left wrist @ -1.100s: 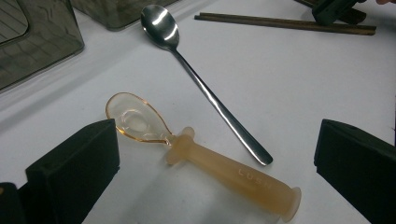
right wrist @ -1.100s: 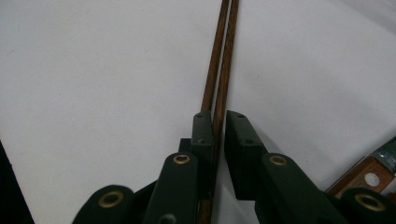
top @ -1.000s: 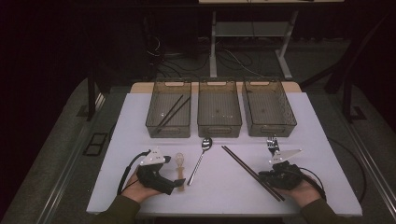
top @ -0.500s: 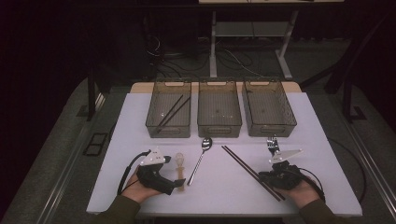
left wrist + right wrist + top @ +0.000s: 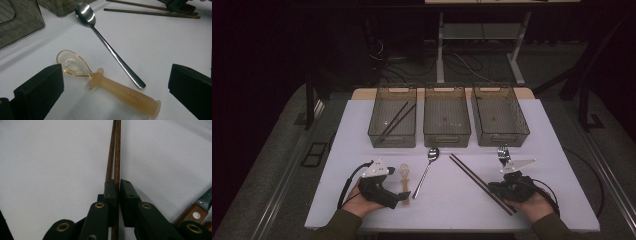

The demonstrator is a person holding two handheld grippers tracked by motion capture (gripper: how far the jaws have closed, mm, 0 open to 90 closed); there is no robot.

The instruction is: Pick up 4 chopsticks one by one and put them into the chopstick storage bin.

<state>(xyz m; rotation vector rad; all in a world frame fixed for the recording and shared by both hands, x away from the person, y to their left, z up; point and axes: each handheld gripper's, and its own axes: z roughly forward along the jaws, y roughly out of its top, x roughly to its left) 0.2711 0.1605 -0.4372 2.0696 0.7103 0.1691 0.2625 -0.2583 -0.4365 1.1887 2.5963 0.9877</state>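
Chopsticks [image 5: 115, 157] run straight up toward twelve o'clock from between the jaws of the right gripper [image 5: 117, 185], which are pressed in on one wooden stick of the pair. At four o'clock from those jaws a wood-handled utensil [image 5: 192, 213] pokes in. The left gripper [image 5: 112, 82] stands with jaws spread wide, and the amber baby spoon [image 5: 105, 86] lies flat on the white table [image 5: 162, 45] between them, bowl toward ten o'clock, touching neither jaw. Just beyond, toward one o'clock, lies a metal spoon [image 5: 110, 47]. From above, three grey bins [image 5: 447, 116] line the far edge at twelve o'clock.
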